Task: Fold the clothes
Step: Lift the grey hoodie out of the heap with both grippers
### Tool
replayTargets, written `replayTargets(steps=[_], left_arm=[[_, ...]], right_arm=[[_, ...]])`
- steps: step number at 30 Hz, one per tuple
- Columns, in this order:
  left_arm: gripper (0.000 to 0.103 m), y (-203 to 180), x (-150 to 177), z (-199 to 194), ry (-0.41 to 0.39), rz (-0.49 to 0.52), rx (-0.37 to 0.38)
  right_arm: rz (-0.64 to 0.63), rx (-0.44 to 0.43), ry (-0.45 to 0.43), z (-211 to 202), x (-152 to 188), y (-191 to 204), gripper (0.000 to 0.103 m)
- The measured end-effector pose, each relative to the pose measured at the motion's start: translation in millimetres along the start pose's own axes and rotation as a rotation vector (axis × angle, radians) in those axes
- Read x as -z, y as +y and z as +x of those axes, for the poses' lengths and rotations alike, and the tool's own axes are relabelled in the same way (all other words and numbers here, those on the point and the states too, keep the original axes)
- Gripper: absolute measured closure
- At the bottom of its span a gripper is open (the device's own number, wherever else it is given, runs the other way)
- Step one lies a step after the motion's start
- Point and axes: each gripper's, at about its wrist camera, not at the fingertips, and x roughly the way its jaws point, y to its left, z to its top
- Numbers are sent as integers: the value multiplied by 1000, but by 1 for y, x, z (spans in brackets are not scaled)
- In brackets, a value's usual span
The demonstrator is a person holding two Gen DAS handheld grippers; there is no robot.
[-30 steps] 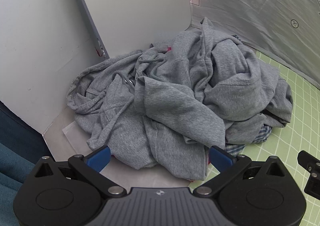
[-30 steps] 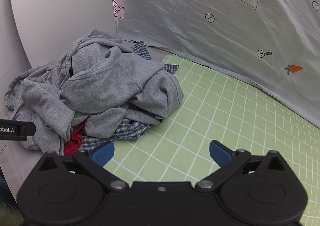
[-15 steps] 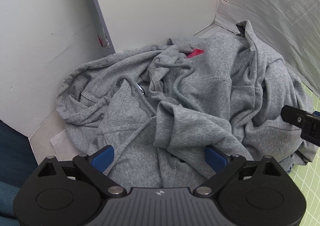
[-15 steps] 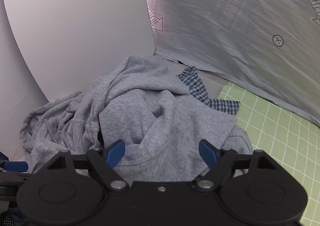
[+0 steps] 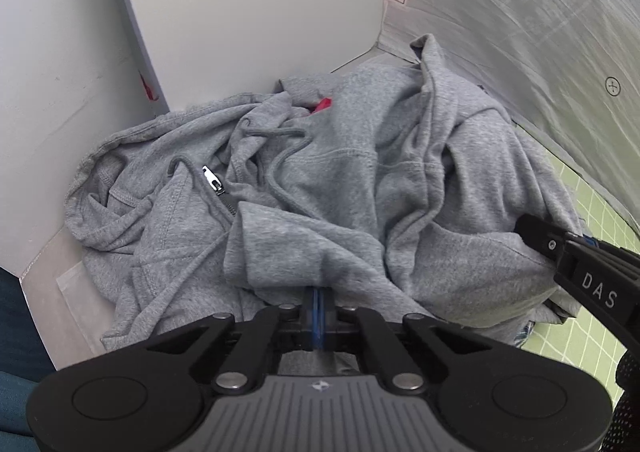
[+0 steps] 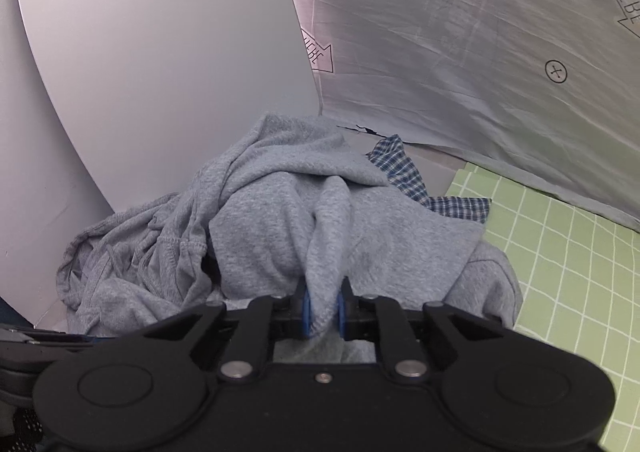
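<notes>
White boards [image 5: 248,12] are closing the left and back, and the green checked mat [image 6: 576,276] is lying free on the right. One crumpled grey zip hoodie [image 5: 340,180] is lying in the corner over one blue plaid cloth [image 6: 404,172]. Two claws: the left claw [image 5: 316,306] is pressed together at the hoodie's edge; the right claw [image 6: 323,310] is closing, pinching a grey fold.

Grey hoodie [image 5: 344,188], blue-checked shirt [image 6: 404,172], perhaps red cloth [image 5: 322,105], green-gridded mat [image 6: 560,252]
</notes>
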Motion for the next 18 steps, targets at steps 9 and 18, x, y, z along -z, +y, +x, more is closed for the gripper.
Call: replayTargets(steps=[9,18], left_arm=[[103,-53,24,-59,-130,94,114],[103,-105,82,-109,-139,109,162]], right_arm=[[-16,14,-164,-77,18,-7,94],[17,152,-296,-190,64,-70,96]])
